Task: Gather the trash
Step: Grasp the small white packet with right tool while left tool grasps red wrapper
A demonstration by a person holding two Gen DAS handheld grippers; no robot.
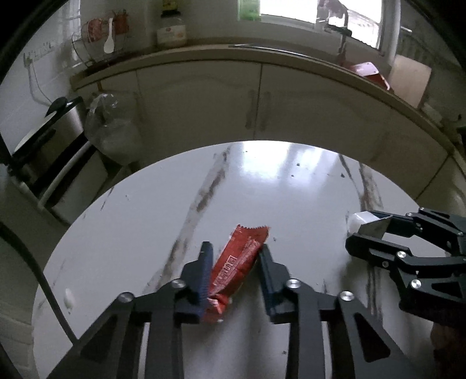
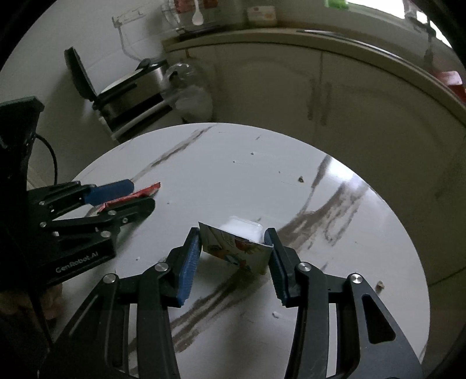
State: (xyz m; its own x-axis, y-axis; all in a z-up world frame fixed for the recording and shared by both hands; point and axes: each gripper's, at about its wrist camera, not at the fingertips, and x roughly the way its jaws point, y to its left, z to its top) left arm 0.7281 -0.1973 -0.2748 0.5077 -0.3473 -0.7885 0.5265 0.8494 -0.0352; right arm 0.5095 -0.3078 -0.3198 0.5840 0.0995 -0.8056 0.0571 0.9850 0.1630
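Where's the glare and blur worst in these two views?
Left wrist view: the window is blown out and throws a bright glare patch on the table; the red wrapper and the blue fingers are motion-smeared. Right wrist view: dimmer, a glare streak at the table's right edge; the small carton is sharper; both bend straight edges.

Right tongs (image 2: 234, 245) clamp small carton (image 2: 238, 247) above round marble table (image 2: 335, 180).

A round white marble-look table (image 2: 221, 175), streaked with dark grey veins, carries 2 pieces of litter: a red snack wrapper (image 1: 241, 262) towards the left and a small printed carton (image 2: 238, 247) towards the right. Dark crumbs (image 2: 300, 179) dot its glossy top.
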